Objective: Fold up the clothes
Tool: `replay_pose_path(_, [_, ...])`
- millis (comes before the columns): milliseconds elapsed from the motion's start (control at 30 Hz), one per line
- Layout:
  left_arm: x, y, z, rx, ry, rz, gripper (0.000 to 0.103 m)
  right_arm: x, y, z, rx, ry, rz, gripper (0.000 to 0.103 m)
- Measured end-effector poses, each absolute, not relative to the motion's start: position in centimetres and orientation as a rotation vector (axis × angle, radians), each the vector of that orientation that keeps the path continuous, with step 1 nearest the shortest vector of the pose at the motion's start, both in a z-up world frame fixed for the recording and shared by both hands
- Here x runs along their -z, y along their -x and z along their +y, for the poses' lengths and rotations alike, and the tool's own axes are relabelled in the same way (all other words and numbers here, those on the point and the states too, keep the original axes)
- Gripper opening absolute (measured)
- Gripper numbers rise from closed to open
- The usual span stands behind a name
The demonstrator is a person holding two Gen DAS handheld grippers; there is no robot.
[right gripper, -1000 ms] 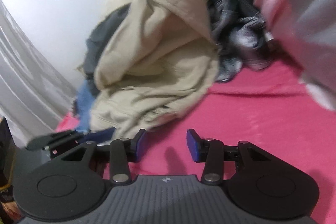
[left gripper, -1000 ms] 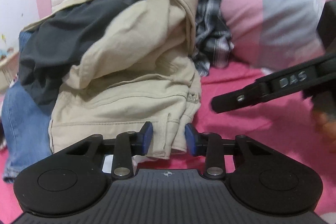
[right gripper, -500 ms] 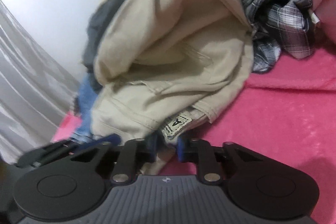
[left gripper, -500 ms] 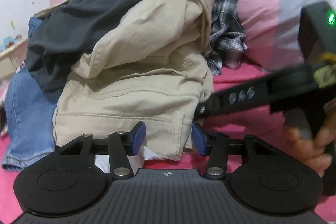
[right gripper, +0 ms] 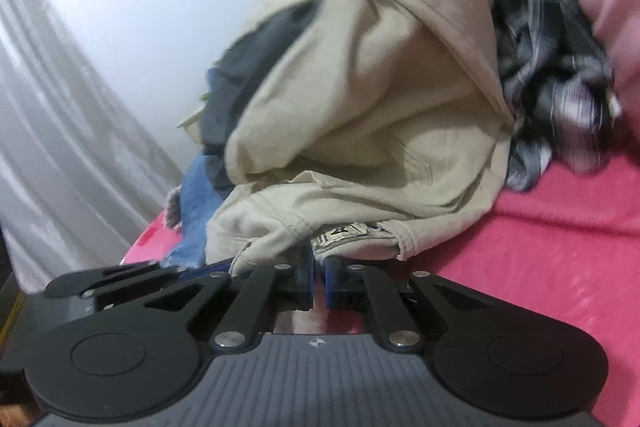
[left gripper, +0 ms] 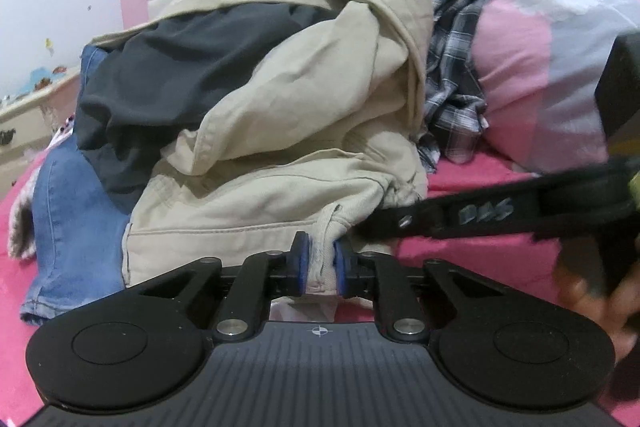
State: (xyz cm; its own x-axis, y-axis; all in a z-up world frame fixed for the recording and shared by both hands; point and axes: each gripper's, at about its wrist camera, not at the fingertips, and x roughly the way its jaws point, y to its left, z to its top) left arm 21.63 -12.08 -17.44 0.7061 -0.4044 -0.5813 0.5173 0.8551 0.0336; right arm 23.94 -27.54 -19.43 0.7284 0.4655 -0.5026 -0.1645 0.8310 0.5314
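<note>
In your left wrist view, your left gripper [left gripper: 319, 269] has just closed, pinching the near hem of the beige trousers [left gripper: 280, 131] heaped on the pink bed [left gripper: 480, 255], and in your right wrist view, your right gripper [right gripper: 317, 277] has likewise just closed onto the trousers' labelled waistband edge.

My right gripper [right gripper: 318, 277] has just been closing, and its blue fingers [right gripper: 305, 273] now pinch the lower hem of the beige garment [right gripper: 360, 131], just below a printed label [right gripper: 344, 233]. At nine o'clock the left gripper [right gripper: 120, 277] lies by the same hem. Blue denim [right gripper: 194, 211] shows at ten o'clock, plaid fabric [right gripper: 552, 67] at two, pink bed cover [right gripper: 540, 259] at three.
</note>
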Motion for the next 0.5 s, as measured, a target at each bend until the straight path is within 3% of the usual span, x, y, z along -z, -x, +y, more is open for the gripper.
replay_pose_path(200, [16.6,-21.3,-12.2,0.462,-0.151,0.595,0.011,19.6,-24.8,-27.0,-0.312,-0.534,0.692,0.007])
replay_pose_path(500, [7.5,-15.9,-9.5,0.469,-0.035,0.401,0.009,11.1,-18.9,-27.5,-0.492,-0.407,0.524,0.005])
